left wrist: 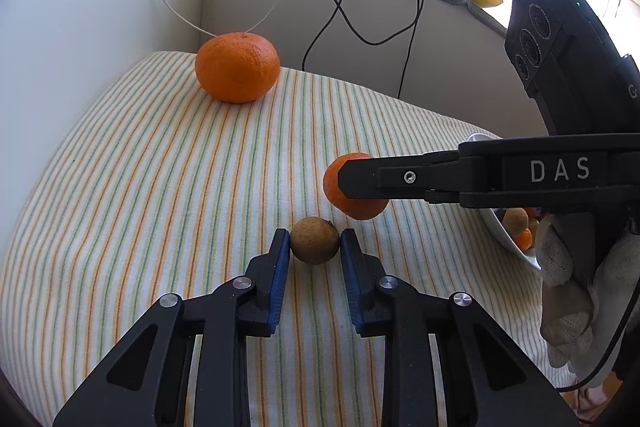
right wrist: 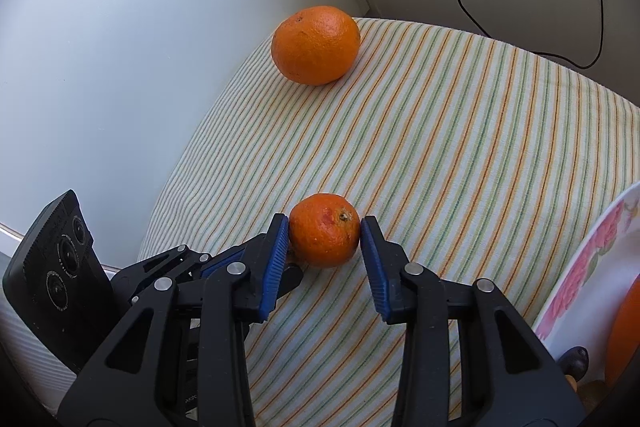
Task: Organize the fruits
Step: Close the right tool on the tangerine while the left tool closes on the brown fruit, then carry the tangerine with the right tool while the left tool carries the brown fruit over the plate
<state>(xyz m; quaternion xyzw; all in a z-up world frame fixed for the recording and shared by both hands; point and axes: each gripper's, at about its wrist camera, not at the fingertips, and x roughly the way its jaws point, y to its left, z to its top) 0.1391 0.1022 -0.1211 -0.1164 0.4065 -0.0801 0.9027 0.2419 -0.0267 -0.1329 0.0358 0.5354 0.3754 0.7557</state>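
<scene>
We counted two oranges on the striped cloth (left wrist: 160, 187) and one small brown fruit (left wrist: 314, 240). The large orange (left wrist: 237, 67) sat at the cloth's far left corner, near the wall. The small orange (right wrist: 325, 229) lay mid-cloth, our right gripper (right wrist: 325, 239) pinching it between both pads. Our left gripper (left wrist: 315, 247) pinched the brown fruit just beside it. The flowered bowl (right wrist: 580, 267) stood at the right edge, holding more fruit. Open cloth stretched between the large orange and both grippers.
</scene>
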